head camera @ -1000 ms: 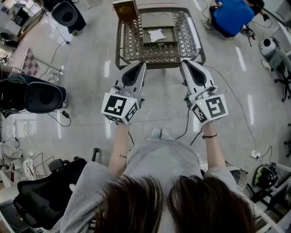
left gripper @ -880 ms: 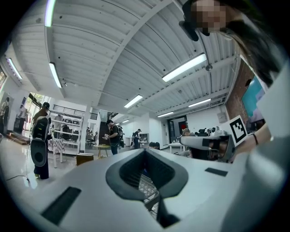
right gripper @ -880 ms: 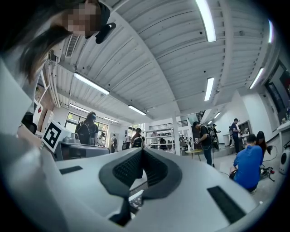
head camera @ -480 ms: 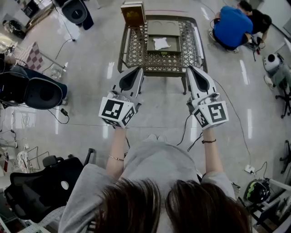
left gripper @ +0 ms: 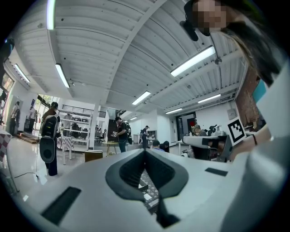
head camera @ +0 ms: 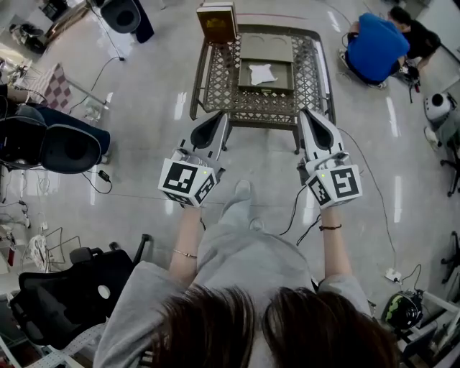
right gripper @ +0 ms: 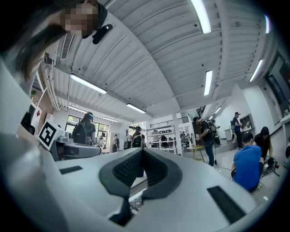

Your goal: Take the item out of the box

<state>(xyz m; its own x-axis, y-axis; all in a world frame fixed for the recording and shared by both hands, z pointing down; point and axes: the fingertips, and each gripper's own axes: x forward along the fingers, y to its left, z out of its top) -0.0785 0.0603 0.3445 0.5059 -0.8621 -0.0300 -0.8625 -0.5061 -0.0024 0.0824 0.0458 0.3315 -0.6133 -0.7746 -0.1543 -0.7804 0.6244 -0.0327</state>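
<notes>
A metal lattice table stands ahead of me on the shiny floor. An open olive box lies on it, and a white crumpled item rests in the box's near half. My left gripper and right gripper are held side by side in the air just short of the table's near edge, both shut with nothing between the jaws. In the left gripper view the left gripper points at the room past the table, as does the right gripper in the right gripper view.
A brown box sits at the table's far left corner. A person in blue crouches on the floor at the far right. Dark chairs stand to the left, an office chair at lower left. Cables trail over the floor.
The table has drawn nearer and lower in the head view, and a foot has stepped forward. Both grippers stay shut and level, side by side.
</notes>
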